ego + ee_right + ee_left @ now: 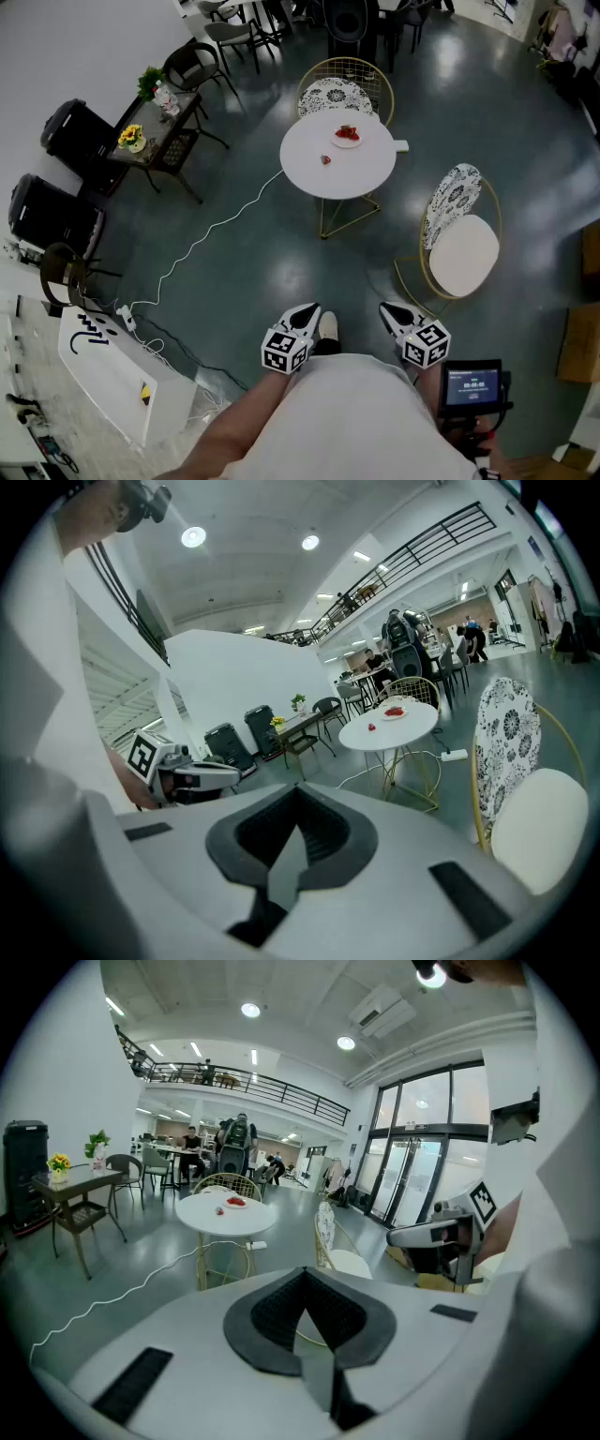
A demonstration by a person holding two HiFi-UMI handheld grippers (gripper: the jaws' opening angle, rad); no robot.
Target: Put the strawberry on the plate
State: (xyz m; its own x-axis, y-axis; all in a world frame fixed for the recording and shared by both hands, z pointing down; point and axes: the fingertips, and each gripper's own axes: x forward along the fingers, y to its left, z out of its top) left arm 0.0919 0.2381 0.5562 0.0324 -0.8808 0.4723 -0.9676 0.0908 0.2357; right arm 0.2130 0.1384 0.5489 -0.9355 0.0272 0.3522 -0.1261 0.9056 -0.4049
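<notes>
On table (305, 150), strawberry (325, 159) near plate (339, 142), long axis too small to tell

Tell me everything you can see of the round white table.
The round white table stands upright on the dark glossy floor. Its top looks smooth and plain white, on a thin gold wire base. Near its far edge lies a small plate holding red strawberries; one loose strawberry lies apart from the plate, nearer the middle. Two gold-framed chairs stand close by, one behind, one to the right.
</notes>
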